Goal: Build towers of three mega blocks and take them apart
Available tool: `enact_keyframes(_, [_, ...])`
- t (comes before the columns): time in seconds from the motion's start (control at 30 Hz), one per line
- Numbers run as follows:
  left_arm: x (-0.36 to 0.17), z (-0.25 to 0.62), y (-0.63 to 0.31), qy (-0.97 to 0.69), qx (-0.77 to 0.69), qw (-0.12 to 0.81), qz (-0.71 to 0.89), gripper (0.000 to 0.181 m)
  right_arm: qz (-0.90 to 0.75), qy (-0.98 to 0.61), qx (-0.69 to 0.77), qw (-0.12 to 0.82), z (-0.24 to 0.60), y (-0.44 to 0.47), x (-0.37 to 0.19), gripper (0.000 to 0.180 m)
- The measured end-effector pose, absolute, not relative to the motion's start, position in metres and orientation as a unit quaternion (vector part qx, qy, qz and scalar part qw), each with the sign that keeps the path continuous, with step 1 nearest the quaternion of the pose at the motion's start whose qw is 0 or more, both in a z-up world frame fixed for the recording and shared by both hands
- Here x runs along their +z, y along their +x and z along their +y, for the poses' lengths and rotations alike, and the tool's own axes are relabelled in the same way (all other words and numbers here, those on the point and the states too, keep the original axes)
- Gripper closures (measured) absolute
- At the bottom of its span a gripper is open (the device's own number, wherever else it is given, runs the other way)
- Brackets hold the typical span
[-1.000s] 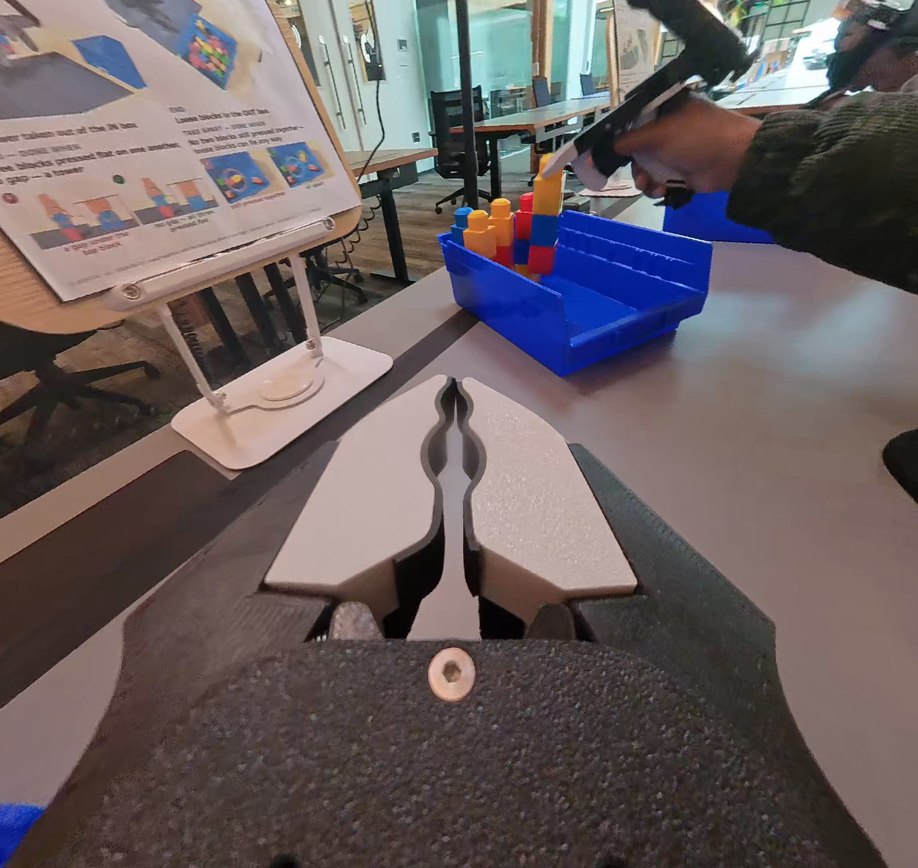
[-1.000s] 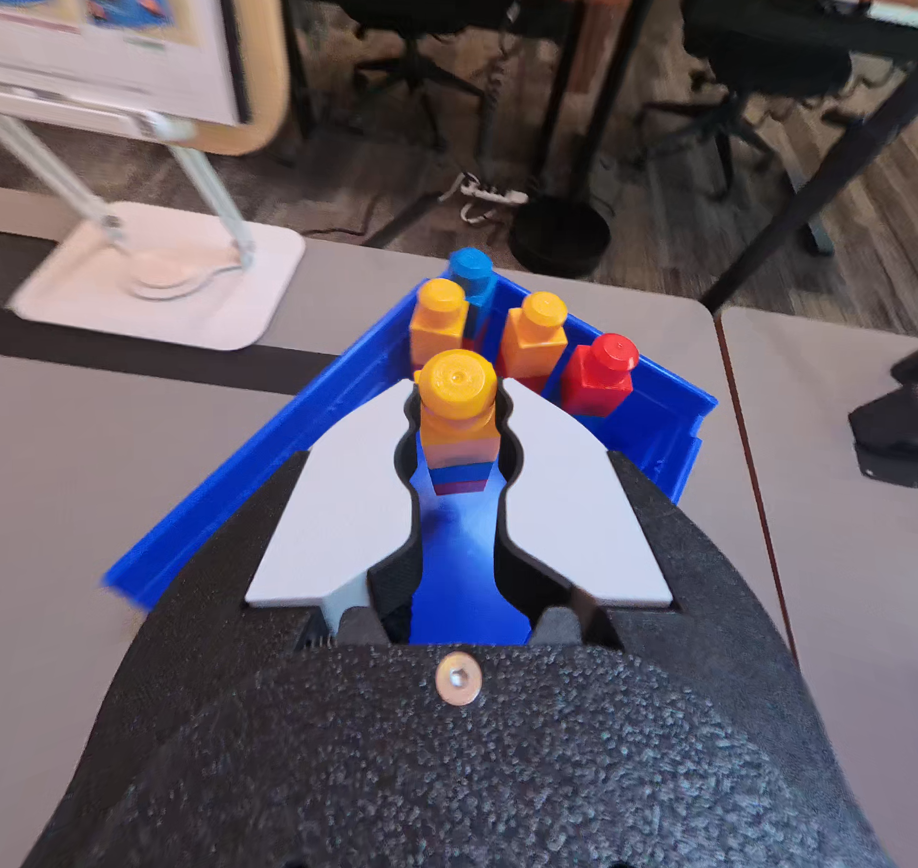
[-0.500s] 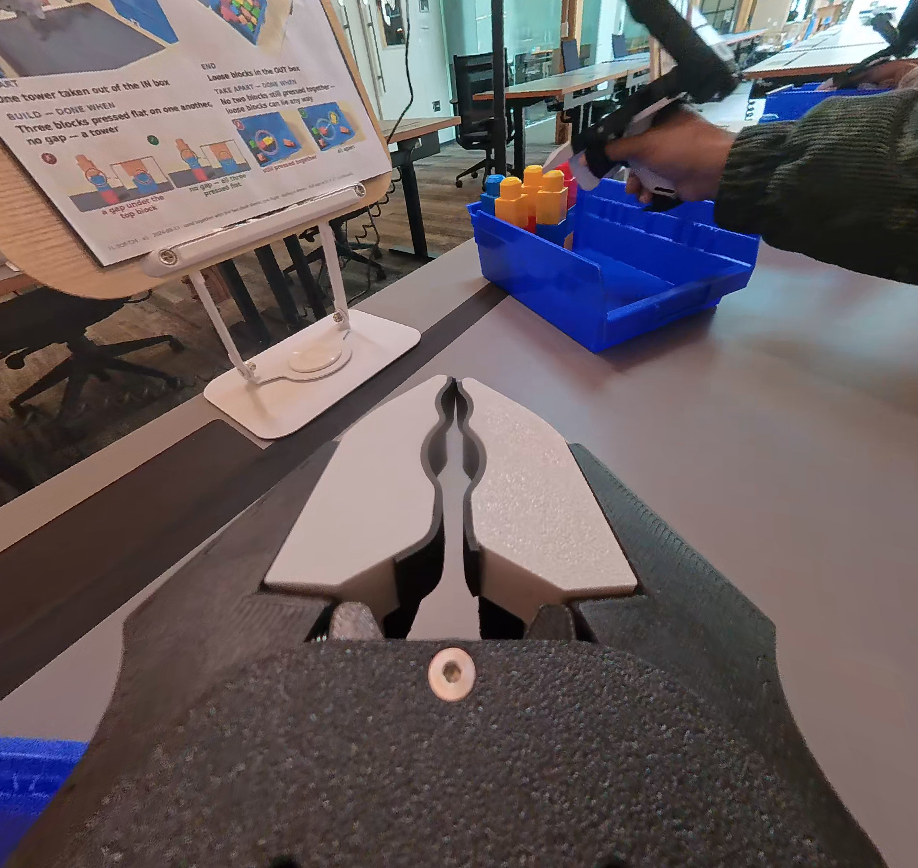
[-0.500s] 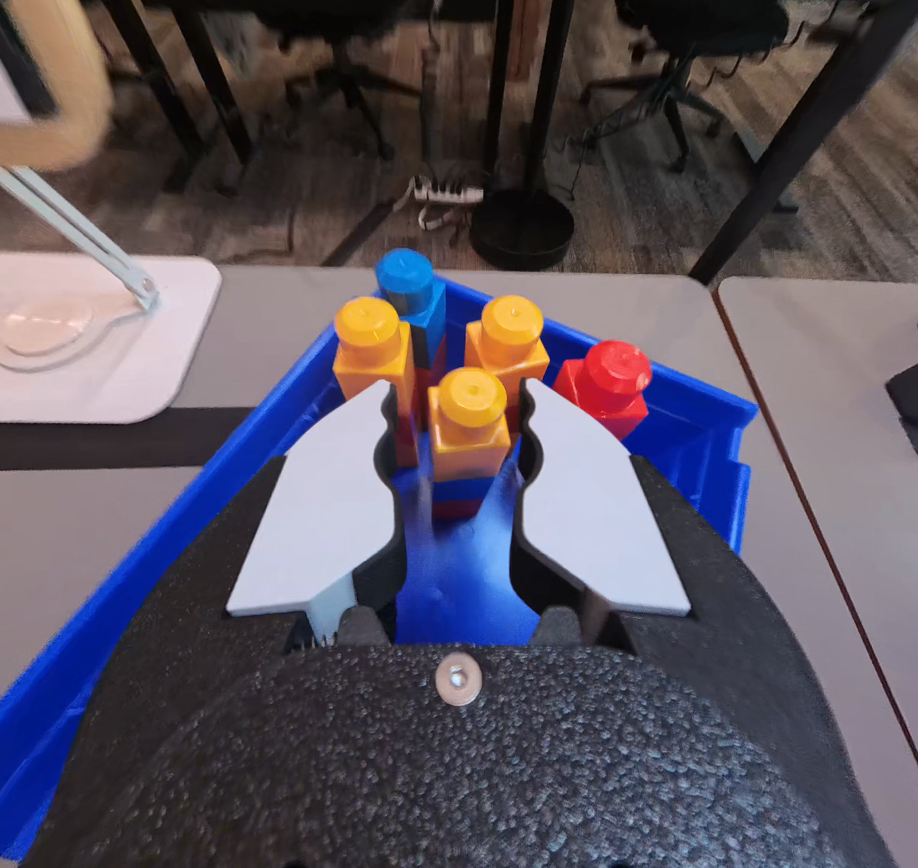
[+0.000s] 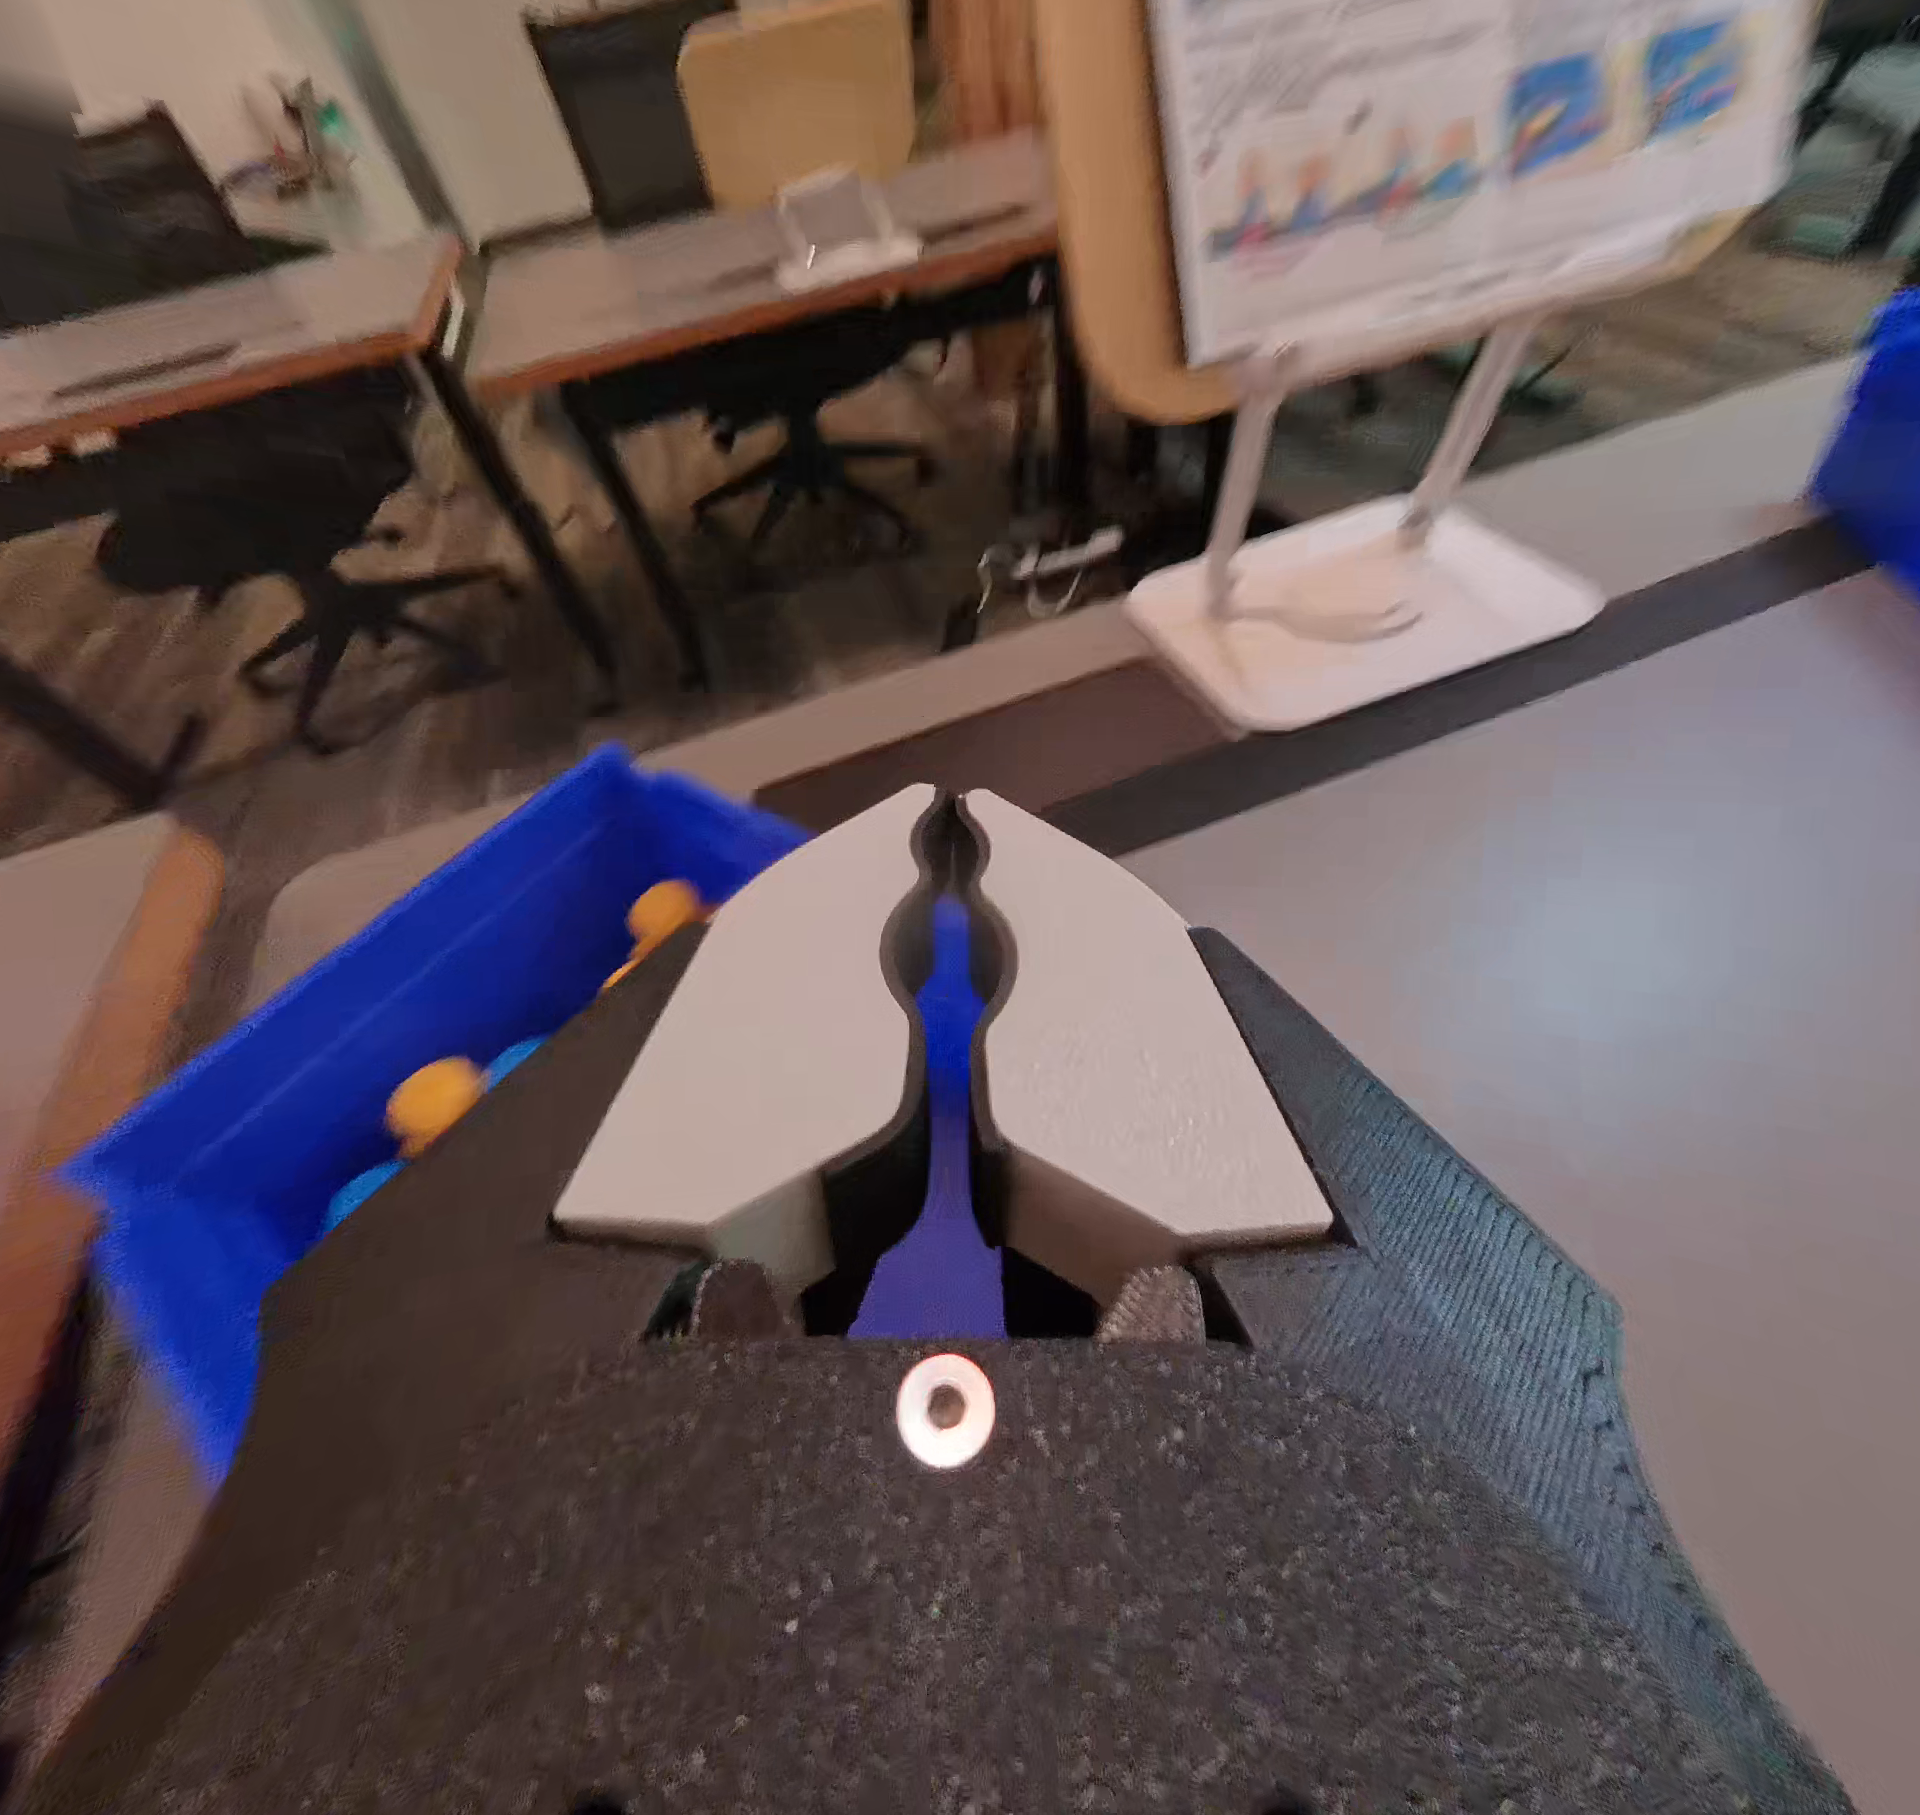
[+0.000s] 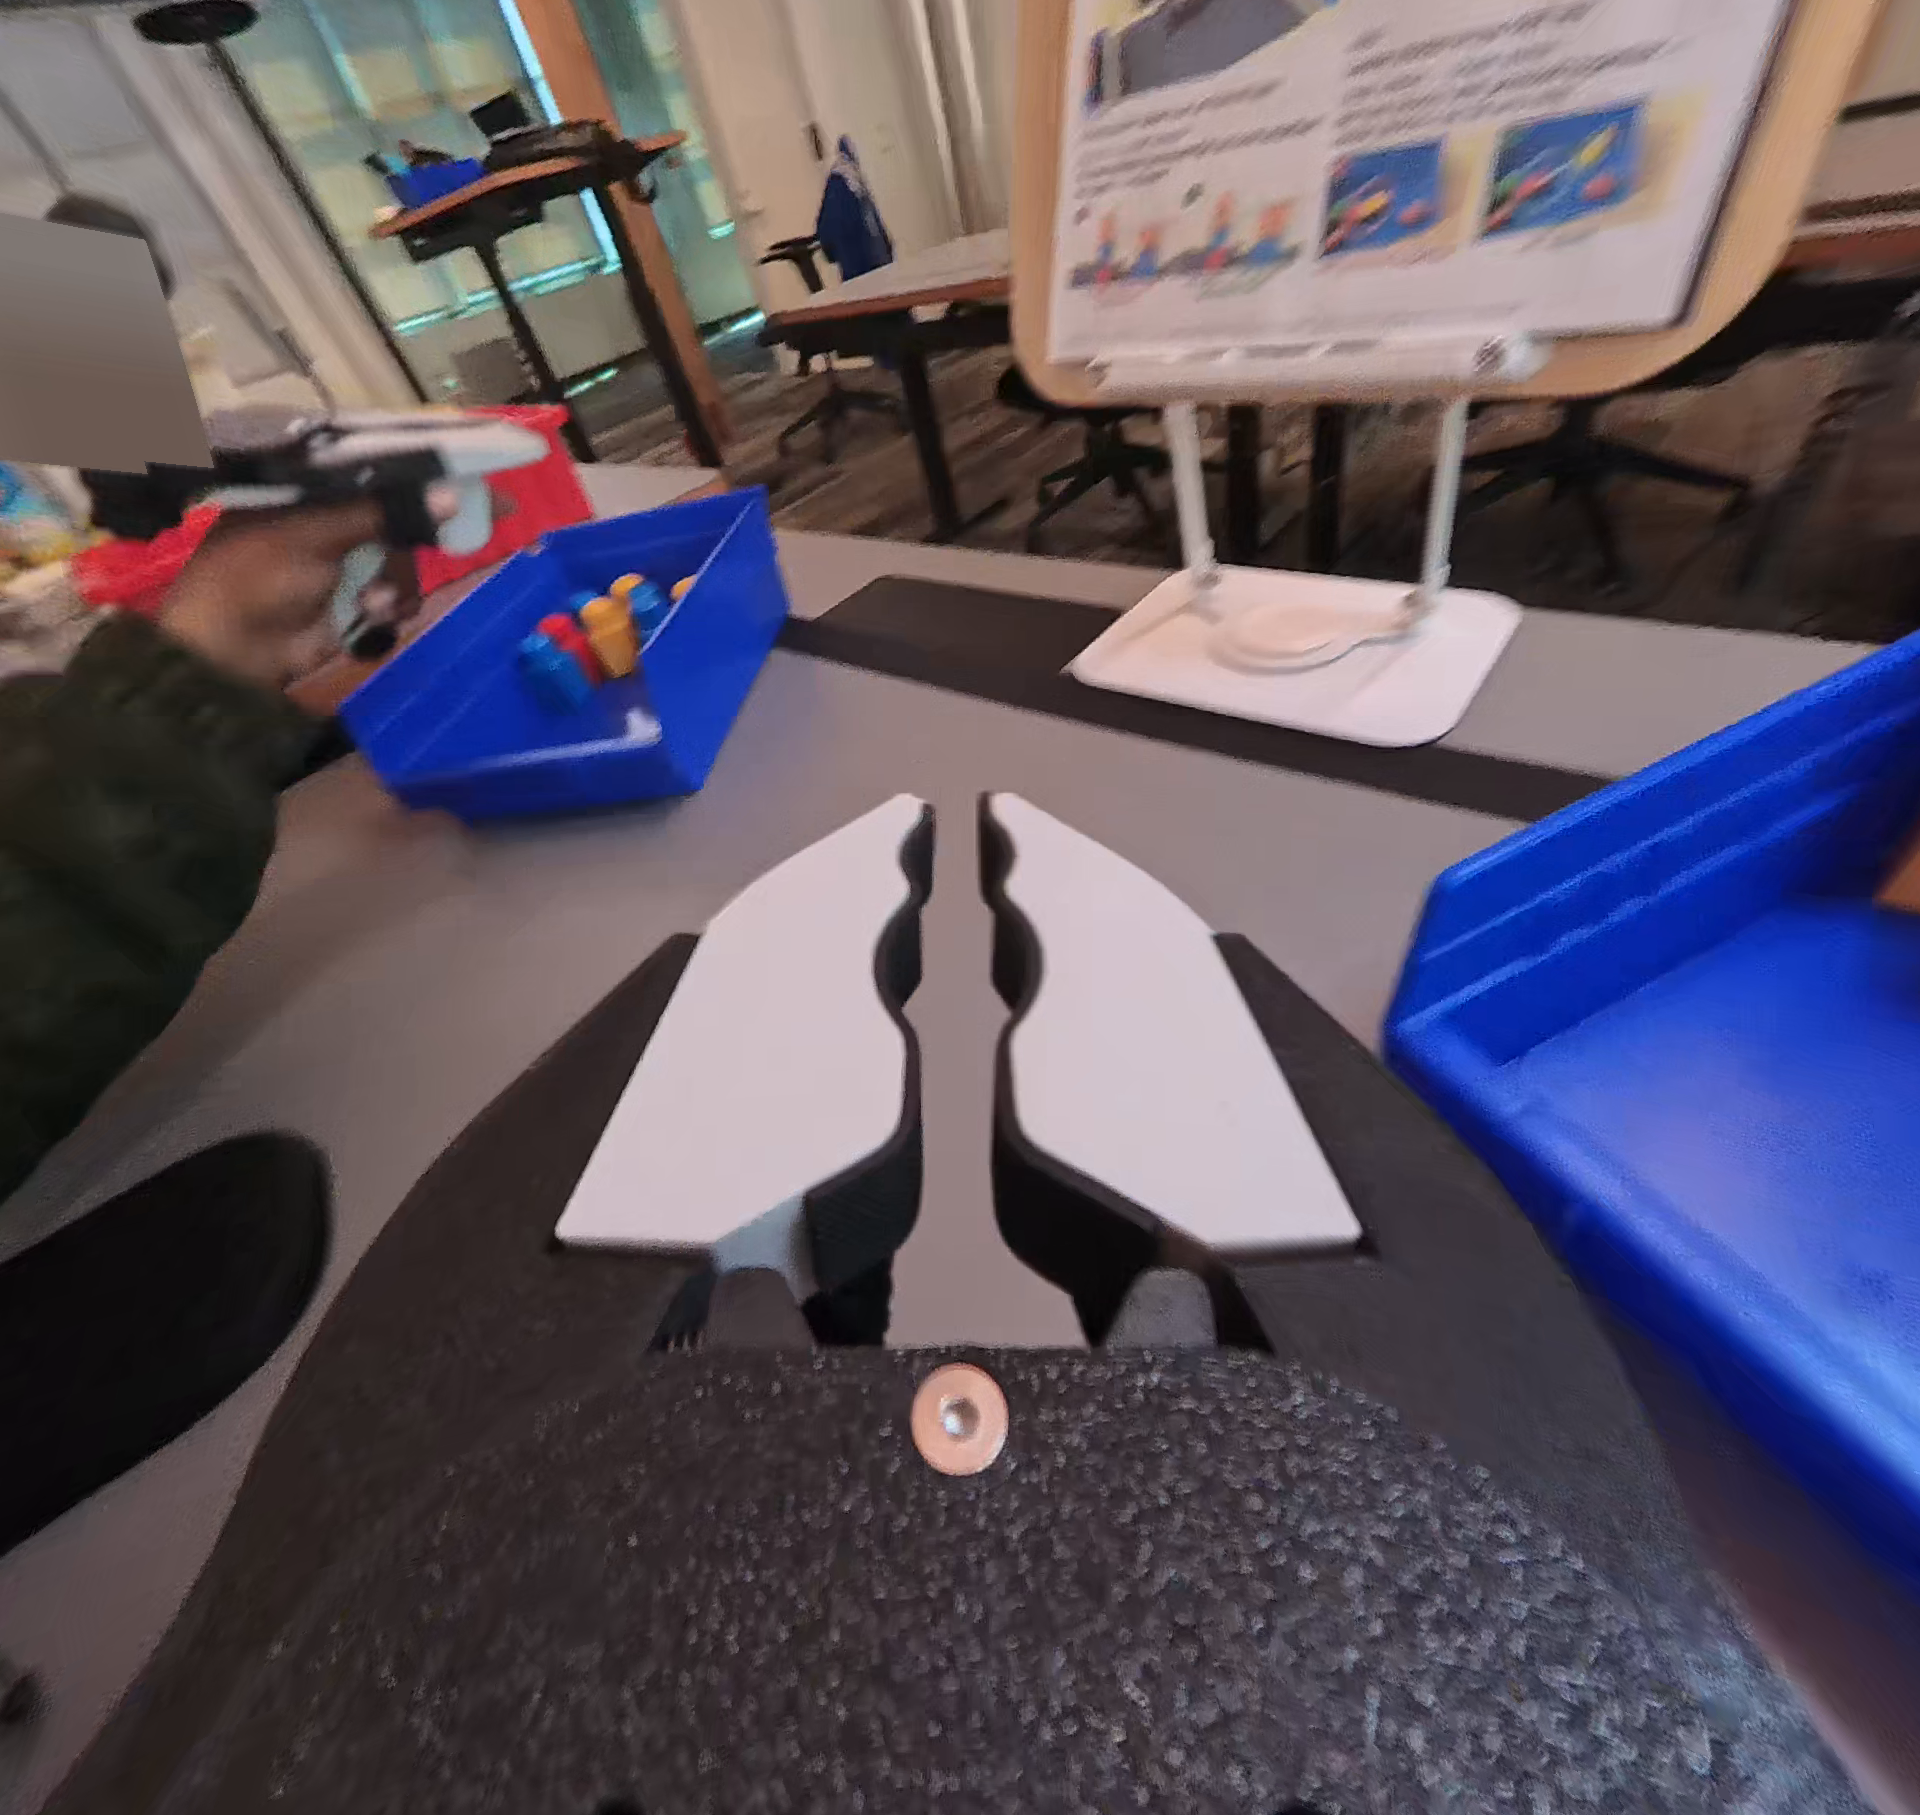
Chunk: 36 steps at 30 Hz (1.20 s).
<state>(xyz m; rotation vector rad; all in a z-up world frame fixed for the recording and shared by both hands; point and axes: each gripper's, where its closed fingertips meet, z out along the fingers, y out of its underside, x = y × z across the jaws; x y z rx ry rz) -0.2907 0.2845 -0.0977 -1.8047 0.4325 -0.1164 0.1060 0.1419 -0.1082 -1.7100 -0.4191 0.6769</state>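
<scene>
**Camera placement: both wrist views**

Left wrist view is looking down over a blue bin [image 5: 312,1069] at close range, facing the sign stand [image 5: 1361,612]. Right wrist view is sitting low over the grey table [image 6: 520,934], facing the same stand [image 6: 1299,653] and, apparently, that same bin [image 6: 582,726] farther off.

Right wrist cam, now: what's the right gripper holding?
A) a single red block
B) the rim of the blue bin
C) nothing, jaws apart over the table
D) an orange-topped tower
C: the right gripper has a clear gap between its fingers with only bare grey table showing through it. The loose blocks sit in the far blue bin, and the near blue bin lies off to its right.
</scene>
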Motion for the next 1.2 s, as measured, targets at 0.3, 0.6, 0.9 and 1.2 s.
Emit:
enact_keyframes(0.3, [-0.18,0.287,-0.421,-0.906,0.081,0.288,0.298,0.149,-0.237,-0.725,0.329,0.557,0.105,0.071,-0.153,0.179])
enact_keyframes(0.6, [-0.239,0.277,-0.459,-0.92,0.153,0.063,0.354,0.138,-0.277,-0.723,0.343,0.531,0.099,0.061,-0.171,0.178])
enact_keyframes(0.9, [-0.262,0.27,-0.482,-0.843,0.291,-0.112,0.439,0.143,-0.296,-0.728,0.352,0.509,0.095,0.058,-0.183,0.177])
enact_keyframes(1.2, [-0.188,0.231,-0.323,-0.817,0.11,0.067,0.562,0.145,-0.32,-0.716,0.355,0.509,0.089,0.05,-0.181,0.174])
